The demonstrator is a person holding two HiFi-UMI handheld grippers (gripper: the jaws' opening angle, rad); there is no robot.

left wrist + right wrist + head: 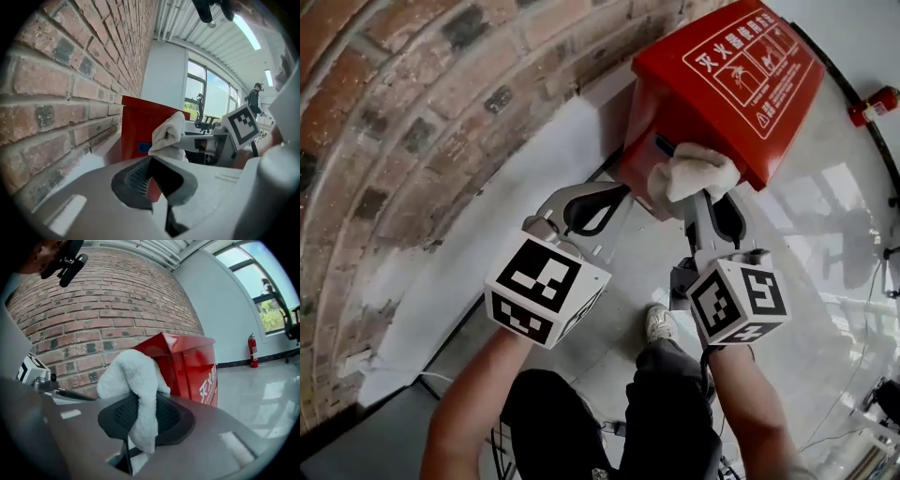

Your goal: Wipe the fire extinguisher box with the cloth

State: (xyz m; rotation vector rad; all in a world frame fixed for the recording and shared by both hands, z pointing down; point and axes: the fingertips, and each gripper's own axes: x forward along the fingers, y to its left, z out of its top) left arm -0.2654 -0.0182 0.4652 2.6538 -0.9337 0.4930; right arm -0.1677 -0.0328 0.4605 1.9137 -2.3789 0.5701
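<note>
The red fire extinguisher box stands by the brick wall, with white print on its top face. My right gripper is shut on a white cloth, and the bunched cloth presses against the box's near edge. In the right gripper view the cloth hangs over the jaws of the right gripper, with the box just behind it. My left gripper sits beside the box's lower left side, shut and holding nothing. The left gripper view shows the left gripper, the box and the cloth ahead.
A curved brick wall runs along the left, with a white ledge at its foot. A red fire extinguisher stands on the glossy floor at far right. The person's shoe is below the grippers. An office chair stands far off.
</note>
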